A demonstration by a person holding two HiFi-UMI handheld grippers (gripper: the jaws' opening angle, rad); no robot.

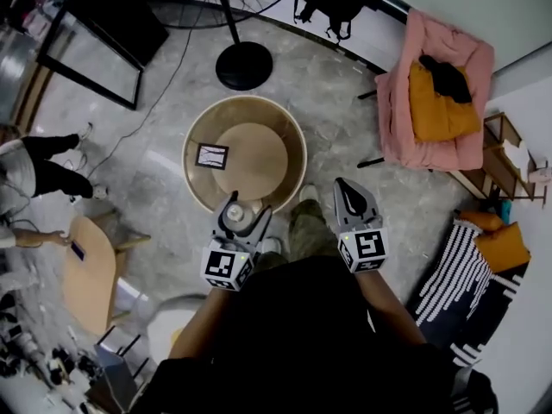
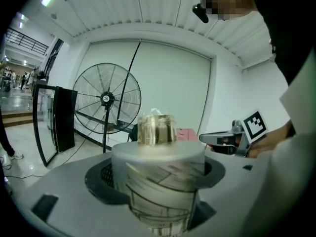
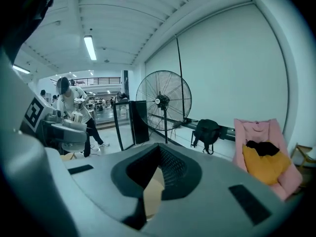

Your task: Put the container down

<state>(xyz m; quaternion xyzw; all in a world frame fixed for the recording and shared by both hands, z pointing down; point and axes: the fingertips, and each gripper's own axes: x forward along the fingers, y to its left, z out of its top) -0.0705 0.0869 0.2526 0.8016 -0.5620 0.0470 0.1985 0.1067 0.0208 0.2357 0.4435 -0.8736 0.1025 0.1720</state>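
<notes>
A clear container (image 2: 158, 181) with a pale lid and a gold cap stands upright between the jaws of my left gripper (image 2: 158, 201), which is shut on it. From the head view, the left gripper (image 1: 244, 214) holds the container (image 1: 238, 215) above the near rim of a round wooden table (image 1: 197, 128). My right gripper (image 1: 348, 190) hovers just right of the table's edge. Its jaws meet in a point with nothing between them. In the right gripper view, the right gripper (image 3: 157, 181) shows only a thin slit, and the left gripper (image 3: 64, 130) is at far left.
A framed card (image 1: 211, 155) lies on the table's inner disc. A standing fan's base (image 1: 244, 65) is behind the table. A pink chair (image 1: 435, 102) with a yellow cushion stands at right, a small wooden stool (image 1: 89, 270) and a person (image 1: 34, 166) at left.
</notes>
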